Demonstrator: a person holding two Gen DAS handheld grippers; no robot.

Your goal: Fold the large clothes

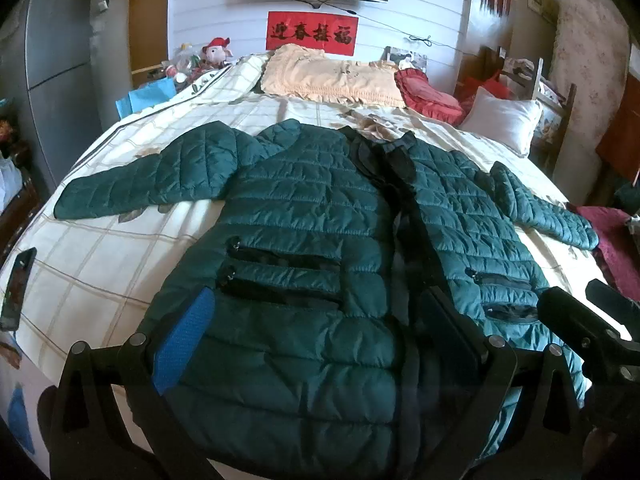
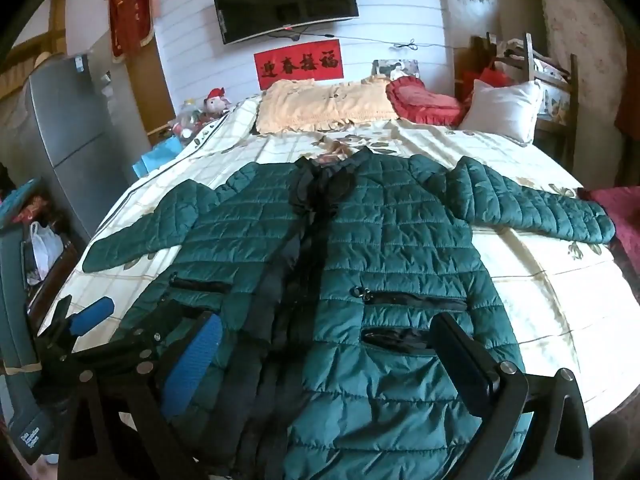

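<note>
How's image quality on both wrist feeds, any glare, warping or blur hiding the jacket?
Left wrist view: heavy fisheye bulge, dark corners, the jacket sharp; sunlit bedspread bright but not blown out. Right wrist view: same warping, slightly softer; bedspread at right nearly washed out, jacket hem between the open right gripper shaded yet readable.

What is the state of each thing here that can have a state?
Jacket: spread flat on the bed, front up, unfolded, sleeves out.
Left gripper: open, empty.
Right gripper: open, empty.
Television: off.
Phone: lying on the bed.
</note>
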